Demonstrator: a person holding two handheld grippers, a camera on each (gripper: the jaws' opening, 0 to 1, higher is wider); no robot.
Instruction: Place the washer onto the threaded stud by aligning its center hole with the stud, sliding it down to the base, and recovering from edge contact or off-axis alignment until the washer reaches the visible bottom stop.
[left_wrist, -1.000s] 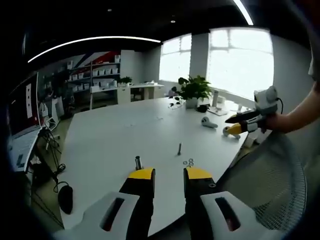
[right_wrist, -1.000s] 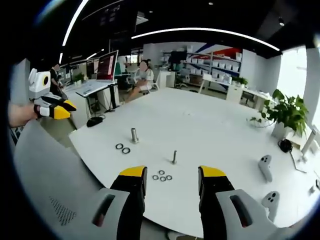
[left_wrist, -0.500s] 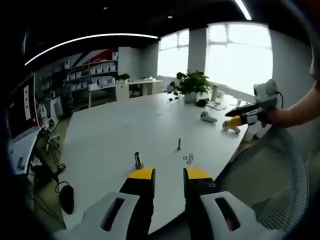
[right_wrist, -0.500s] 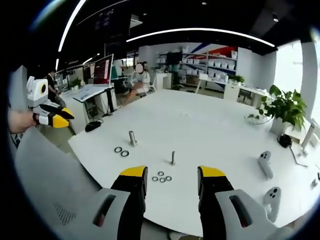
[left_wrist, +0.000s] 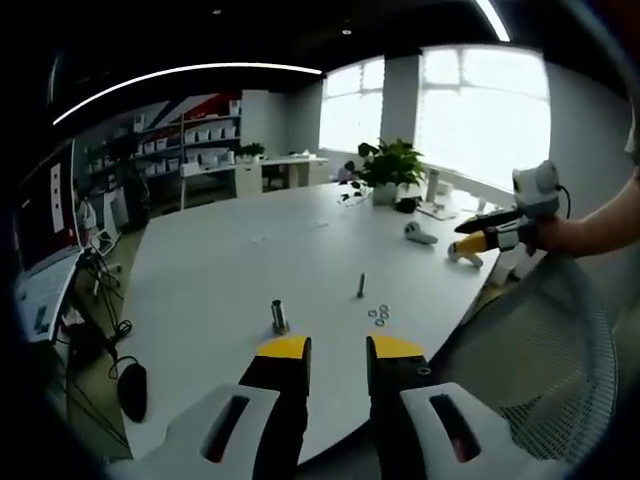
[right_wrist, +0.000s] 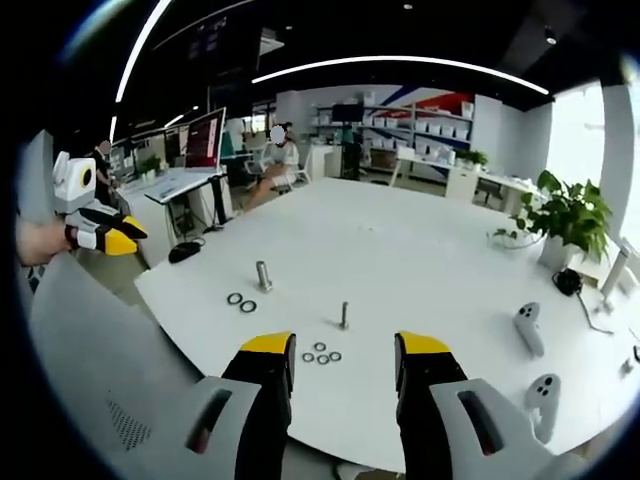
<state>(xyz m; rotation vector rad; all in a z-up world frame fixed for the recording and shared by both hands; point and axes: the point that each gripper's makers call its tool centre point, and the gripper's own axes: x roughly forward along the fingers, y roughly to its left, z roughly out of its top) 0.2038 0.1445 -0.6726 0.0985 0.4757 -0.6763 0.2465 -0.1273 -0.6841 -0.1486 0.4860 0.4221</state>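
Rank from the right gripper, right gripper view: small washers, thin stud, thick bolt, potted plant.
1. Small washers, just ahead of the jaws.
2. Thin stud, directly behind them.
3. Thick bolt, farther back, to the left.
4. Potted plant, far right table edge.

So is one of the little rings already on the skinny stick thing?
No: in the right gripper view the thin stud stands bare, and the small washers lie flat on the white table just in front of it.

Daylight blows out the windows (left_wrist: 480, 120); ceiling strip lights (right_wrist: 400, 65) glow (fisheye bends them); edges soft.
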